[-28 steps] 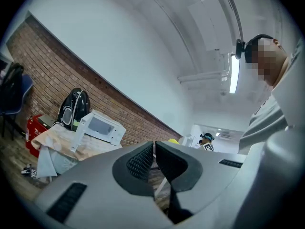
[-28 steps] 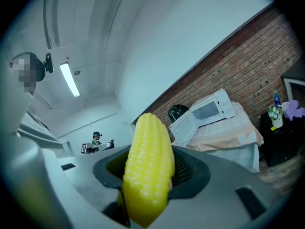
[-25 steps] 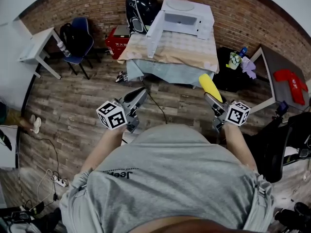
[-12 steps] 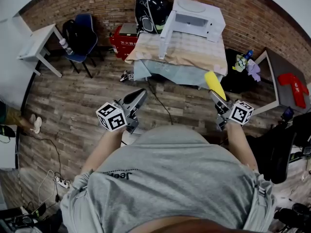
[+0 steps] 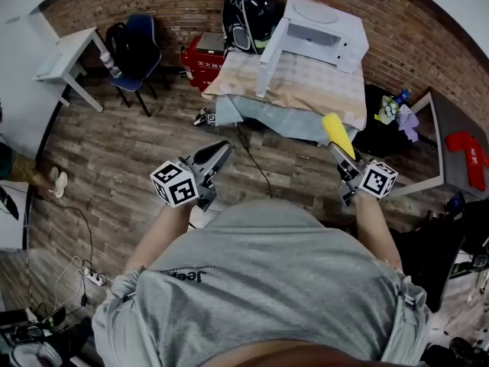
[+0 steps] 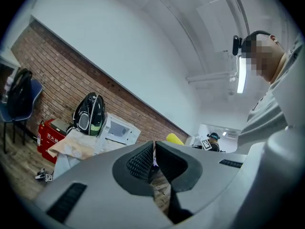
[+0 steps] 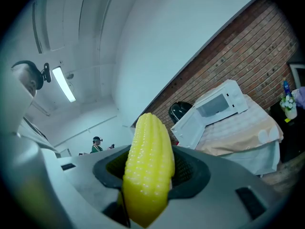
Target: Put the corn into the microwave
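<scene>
A yellow corn cob [image 7: 147,175] stands upright between the jaws of my right gripper [image 7: 151,157], which is shut on it. In the head view the corn [image 5: 337,134] sticks out past the right gripper [image 5: 341,157] toward the cloth-covered table [image 5: 306,98]. On that table sits the white microwave [image 5: 325,25] with its door [image 5: 269,58] swung open; the right gripper view shows the microwave [image 7: 219,104] ahead, well beyond the corn. My left gripper [image 5: 221,148] hovers over the wooden floor, shut and holding nothing, as the left gripper [image 6: 154,150] view confirms.
A black rounded appliance [image 5: 250,6] and a red box [image 5: 205,52] stand left of the microwave. A blue chair [image 5: 136,48] and small white table [image 5: 65,52] are at far left. A grey desk [image 5: 451,155] is at right. A cable [image 5: 256,170] crosses the floor.
The table and microwave have slid right and a little nearer in the head view as both grippers moved forward. The corn stays gripped in the right gripper; the left stays shut.
</scene>
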